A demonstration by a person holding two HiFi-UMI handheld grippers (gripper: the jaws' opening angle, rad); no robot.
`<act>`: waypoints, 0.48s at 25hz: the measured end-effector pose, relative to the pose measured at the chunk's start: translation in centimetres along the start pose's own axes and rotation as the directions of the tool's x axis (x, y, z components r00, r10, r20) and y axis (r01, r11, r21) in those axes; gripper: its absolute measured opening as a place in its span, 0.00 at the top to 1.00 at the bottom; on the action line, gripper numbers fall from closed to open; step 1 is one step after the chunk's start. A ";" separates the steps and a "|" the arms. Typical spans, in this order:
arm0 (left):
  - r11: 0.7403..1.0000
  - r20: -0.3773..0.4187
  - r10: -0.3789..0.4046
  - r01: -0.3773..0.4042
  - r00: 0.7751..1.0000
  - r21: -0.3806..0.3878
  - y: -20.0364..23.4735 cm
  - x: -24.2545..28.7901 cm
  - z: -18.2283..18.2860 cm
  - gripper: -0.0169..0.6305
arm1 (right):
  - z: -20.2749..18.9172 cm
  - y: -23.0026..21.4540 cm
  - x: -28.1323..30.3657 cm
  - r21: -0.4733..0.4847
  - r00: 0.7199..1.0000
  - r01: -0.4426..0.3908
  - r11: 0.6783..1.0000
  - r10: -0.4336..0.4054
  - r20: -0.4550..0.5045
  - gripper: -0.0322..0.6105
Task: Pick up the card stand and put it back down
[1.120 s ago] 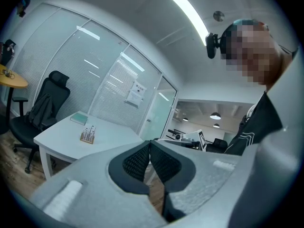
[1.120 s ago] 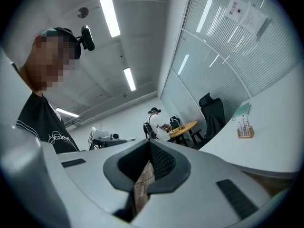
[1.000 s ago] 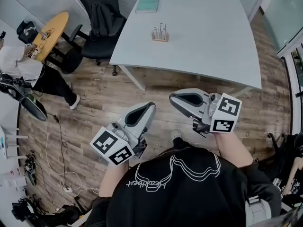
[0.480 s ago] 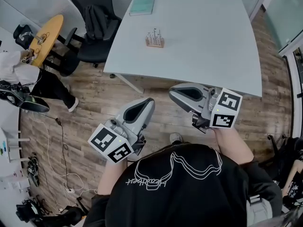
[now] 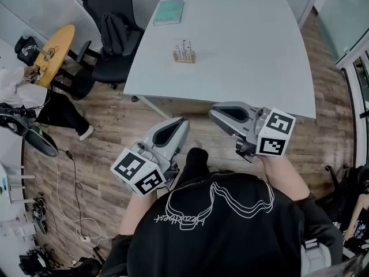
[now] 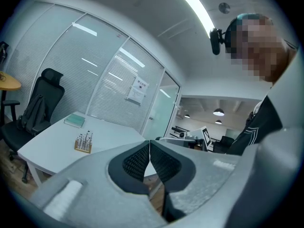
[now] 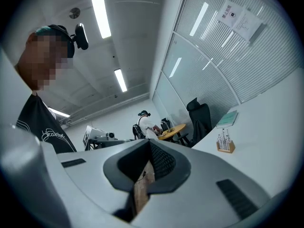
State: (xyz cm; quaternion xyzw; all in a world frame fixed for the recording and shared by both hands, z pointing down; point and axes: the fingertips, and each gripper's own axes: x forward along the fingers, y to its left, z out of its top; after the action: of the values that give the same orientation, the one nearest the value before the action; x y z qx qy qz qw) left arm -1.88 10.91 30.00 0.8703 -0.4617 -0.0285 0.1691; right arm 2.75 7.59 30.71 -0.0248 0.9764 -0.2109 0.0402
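Left gripper (image 5: 180, 124) and right gripper (image 5: 214, 113) both closed, empty, lower frame. Card stand (image 5: 184, 52), upper centre: I judge it light, with a rigid wooden base and thin, bendable wires. I'd pinch the base sides.

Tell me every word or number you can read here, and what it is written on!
Nothing here reads clearly.
Black shirt: white script word, upside down in the head view, too curly to read surely.
Paper notice on the glass wall: print too small.
Left gripper and right gripper: cubes bear black-and-white square patterns, not letters.
Teal book: no words visible.
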 end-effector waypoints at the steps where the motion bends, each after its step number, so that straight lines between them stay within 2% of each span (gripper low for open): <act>1: 1.000 0.002 0.000 0.000 1.000 -0.006 0.2 0.0 0.0 0.95 | 0.1 -0.1 0.0 -0.001 1.000 0.006 1.000 -0.006 0.002 0.94; 5: 1.000 -0.002 -0.003 0.003 1.000 -0.022 1.3 0.6 -0.1 0.95 | 0.4 -0.7 0.2 -0.002 1.000 0.026 1.000 -0.026 0.009 0.94; 9: 0.999 0.002 -0.010 0.010 1.000 -0.053 2.0 0.5 0.0 0.95 | 0.2 -1.2 -0.1 0.000 0.997 0.080 0.997 -0.080 0.007 0.94; 12: 0.998 -0.017 -0.015 0.014 1.000 -0.060 5.1 2.4 1.1 0.95 | 1.2 -4.2 1.5 0.020 0.995 0.103 0.994 -0.103 0.011 0.94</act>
State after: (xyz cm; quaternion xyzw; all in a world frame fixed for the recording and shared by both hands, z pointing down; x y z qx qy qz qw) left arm -4.80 5.97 30.84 0.8684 -0.4528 -0.0360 0.1990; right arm 1.51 3.20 31.26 -0.0759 0.9714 -0.2223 0.0352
